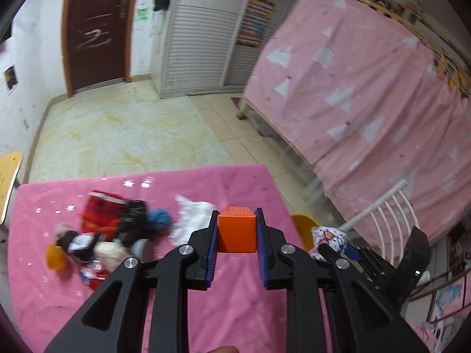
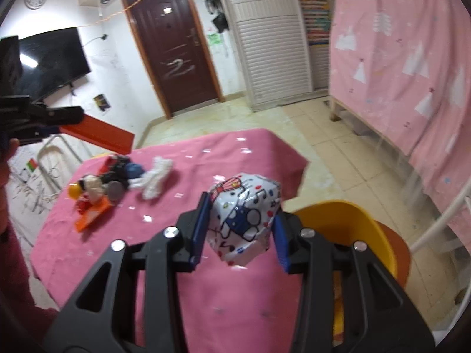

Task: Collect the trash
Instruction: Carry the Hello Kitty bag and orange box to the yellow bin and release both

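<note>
Pointing away from the camera, the orange box [image 1: 236, 231] sits in the lower middle of the left wrist view, clamped between the blue fingers [image 1: 212, 244] of the left gripper [image 1: 236, 235]. Its long axis runs along the fingers; in the right wrist view the same box [image 2: 97, 135] appears at the left as a long flat bar slanting down to the right. It is plain orange with sharp edges. The right gripper [image 2: 240, 226] holds a crumpled wrapper [image 2: 244, 217] in the lower middle of its view, above the pink tabletop [image 2: 235, 153]. This wrapper is white and glossy, with cartoon prints in red and blue, and has no clear long axis. A blurred trash pile [image 1: 109, 229] lies on the tabletop at the left.
</note>
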`<state>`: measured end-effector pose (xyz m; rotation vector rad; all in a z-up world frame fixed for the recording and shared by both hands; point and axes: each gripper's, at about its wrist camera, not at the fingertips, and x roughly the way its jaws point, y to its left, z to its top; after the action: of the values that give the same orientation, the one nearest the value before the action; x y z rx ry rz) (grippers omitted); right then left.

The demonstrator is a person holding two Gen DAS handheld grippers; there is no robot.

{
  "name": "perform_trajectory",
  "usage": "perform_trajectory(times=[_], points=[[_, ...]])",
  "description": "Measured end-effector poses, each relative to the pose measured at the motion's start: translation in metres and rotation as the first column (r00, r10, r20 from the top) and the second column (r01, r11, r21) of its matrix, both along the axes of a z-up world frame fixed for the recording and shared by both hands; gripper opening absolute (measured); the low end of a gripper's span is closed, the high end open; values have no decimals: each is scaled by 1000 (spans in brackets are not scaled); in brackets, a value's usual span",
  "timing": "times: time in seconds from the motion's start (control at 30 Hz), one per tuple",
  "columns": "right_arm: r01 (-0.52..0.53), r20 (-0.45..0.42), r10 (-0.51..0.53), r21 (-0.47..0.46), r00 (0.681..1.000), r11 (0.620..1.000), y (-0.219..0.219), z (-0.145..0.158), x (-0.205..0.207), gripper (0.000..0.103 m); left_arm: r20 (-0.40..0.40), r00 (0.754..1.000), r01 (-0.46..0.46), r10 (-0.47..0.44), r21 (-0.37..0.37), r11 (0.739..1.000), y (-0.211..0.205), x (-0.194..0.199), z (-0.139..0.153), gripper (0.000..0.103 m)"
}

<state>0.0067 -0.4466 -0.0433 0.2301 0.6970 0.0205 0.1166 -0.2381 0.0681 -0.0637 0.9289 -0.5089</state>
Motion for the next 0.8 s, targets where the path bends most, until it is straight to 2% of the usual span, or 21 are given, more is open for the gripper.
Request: perform_trajectory(times=[0.4,0.47,0.53,0.57,0.8], points=[[113,-56,-111,29,992,993,-56,-36,-11,40,-39,985,167,-167,4,986,-93,-24,-16,15],[122,-60,-120,35,991,992,-59,-40,-11,45,-49,981,189,-188,9,982,-107,-27,-21,15],[137,-62,-134,49,989,989,-66,-45,-11,55,-58,977,205,-203,16,979,-121,-31,-26,15],[141,-62,-138,54,989,989,-70,-46,-11,57,-65,975,213,-211,20,977,-127,-30,-28,15],[221,-49,-217,108,975,969,-105,-53,-26,60,-109,959,268,-261,52,962,-174,-36,-52,15]])
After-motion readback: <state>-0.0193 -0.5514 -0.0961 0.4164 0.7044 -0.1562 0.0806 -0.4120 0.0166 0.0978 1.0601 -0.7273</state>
